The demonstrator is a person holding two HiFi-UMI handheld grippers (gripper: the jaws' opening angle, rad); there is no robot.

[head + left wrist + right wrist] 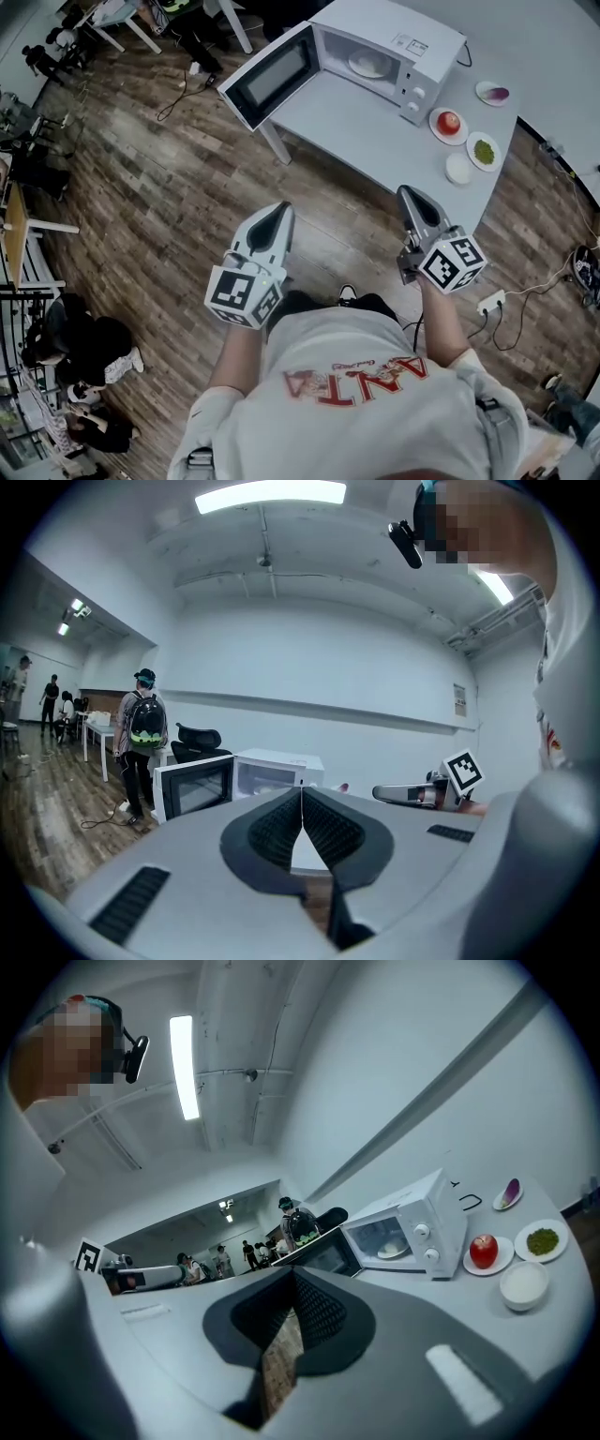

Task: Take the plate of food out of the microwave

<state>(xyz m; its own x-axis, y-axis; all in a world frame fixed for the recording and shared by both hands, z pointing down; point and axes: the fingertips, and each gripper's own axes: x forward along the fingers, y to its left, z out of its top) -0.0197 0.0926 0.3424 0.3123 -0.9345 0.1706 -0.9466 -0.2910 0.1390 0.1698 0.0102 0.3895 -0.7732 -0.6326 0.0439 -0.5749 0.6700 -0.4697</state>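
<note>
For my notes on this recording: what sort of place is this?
Probably an office or lab workspace, not a kitchen: the microwave stands on a white table, cables lie on the wood floor, and a person with a backpack stands near desks.

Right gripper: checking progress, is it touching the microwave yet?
Apart. Head view shows a stretch of table between the right gripper and the microwave.
</note>
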